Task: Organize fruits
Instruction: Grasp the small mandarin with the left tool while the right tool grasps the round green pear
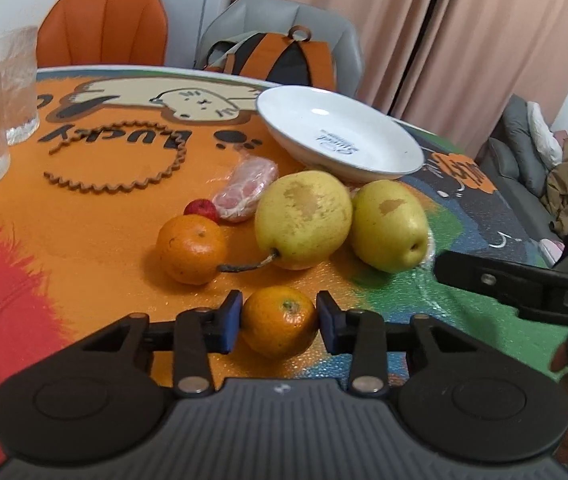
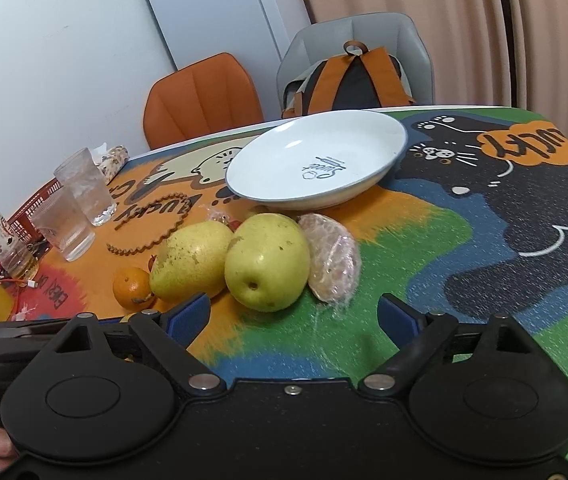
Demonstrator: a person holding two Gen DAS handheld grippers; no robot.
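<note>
Small round orange mandarin [image 1: 279, 321] is sitting on the table between the left gripper [image 1: 279, 322]'s blue pads, which are pinching it; next, lifting toward the white ceramic plate [image 1: 388, 152]. Right gripper [image 2: 294, 312] is spread, empty.

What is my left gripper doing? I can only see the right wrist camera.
Observer: The left gripper has an orange between its blue pads, which touch both of its sides.
Operator: Is it up in the air?
Observer: No, the orange sits on the tablecloth.
Operator: Where is it from the orange I can see?
Observer: Nearer to you than that second orange, and apart from it.
</note>
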